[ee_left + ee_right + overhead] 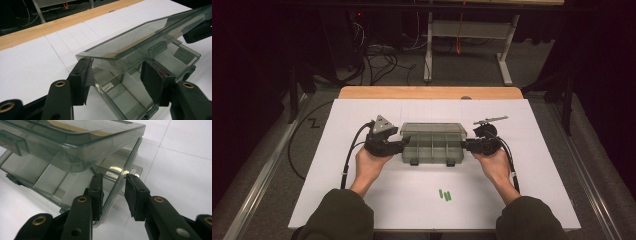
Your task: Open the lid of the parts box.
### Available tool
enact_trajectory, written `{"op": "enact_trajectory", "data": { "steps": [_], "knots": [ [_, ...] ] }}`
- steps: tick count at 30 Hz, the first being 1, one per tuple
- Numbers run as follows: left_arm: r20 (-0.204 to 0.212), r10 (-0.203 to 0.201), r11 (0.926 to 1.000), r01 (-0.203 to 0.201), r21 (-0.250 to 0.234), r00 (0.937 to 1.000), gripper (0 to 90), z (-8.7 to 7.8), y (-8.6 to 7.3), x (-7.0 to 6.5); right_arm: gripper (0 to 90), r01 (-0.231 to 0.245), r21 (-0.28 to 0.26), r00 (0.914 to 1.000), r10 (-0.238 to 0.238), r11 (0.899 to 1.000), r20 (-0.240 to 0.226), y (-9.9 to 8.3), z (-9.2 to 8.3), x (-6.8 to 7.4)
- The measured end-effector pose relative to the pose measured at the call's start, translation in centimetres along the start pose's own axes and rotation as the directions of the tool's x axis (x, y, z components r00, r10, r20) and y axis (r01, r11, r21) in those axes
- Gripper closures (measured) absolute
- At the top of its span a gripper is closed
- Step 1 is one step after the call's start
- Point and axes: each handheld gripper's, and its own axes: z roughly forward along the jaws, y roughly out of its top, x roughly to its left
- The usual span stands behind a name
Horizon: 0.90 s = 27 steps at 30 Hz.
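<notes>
At the near edge, two sleeves [343,214], then the hands, left hand [371,165] and right hand [495,165], both on the white table [537,165]

A little in front of the hands, near the middle of the sheet: some small green pieces [445,195], lying apart from everything else

Further on, the left gripper [404,143] at the left end of the box [433,145]. Jaws about half open, one at each side of that end wall, with the corner of the box between them; in the left gripper view the left pad [86,75] close at the wall, the other pad beside the divider inside. Whether the pads really press, cannot tell

At the other end, the right gripper [465,145]. Jaws partly open, one pad [98,188] inside the box and one outside, with the thin clear end wall between them. A small gap visible at the outer pad, so not clearly clamped

The box itself: clear grey plastic, in the middle of the table, with several compartments. Lid [432,129] lifted and hanging half open over the back part

Behind the right gripper, a small grey tool [490,120] on the sheet

Farthest, the wooden table edge [427,92], then cables on the floor
</notes>
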Motion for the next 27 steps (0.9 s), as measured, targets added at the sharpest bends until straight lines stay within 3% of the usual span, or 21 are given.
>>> {"op": "enact_trajectory", "data": {
  "steps": [27],
  "knots": [
    [-0.013, -0.010, 0.9999, 0.010, 0.003, 0.9999, 42.4, 1.0, 1.0, 0.2, 69.5, -0.024, 0.064, 0.9989, 0.022, 0.998, 0.041, 1.1, 1.8, 0.2]
  ]
}}
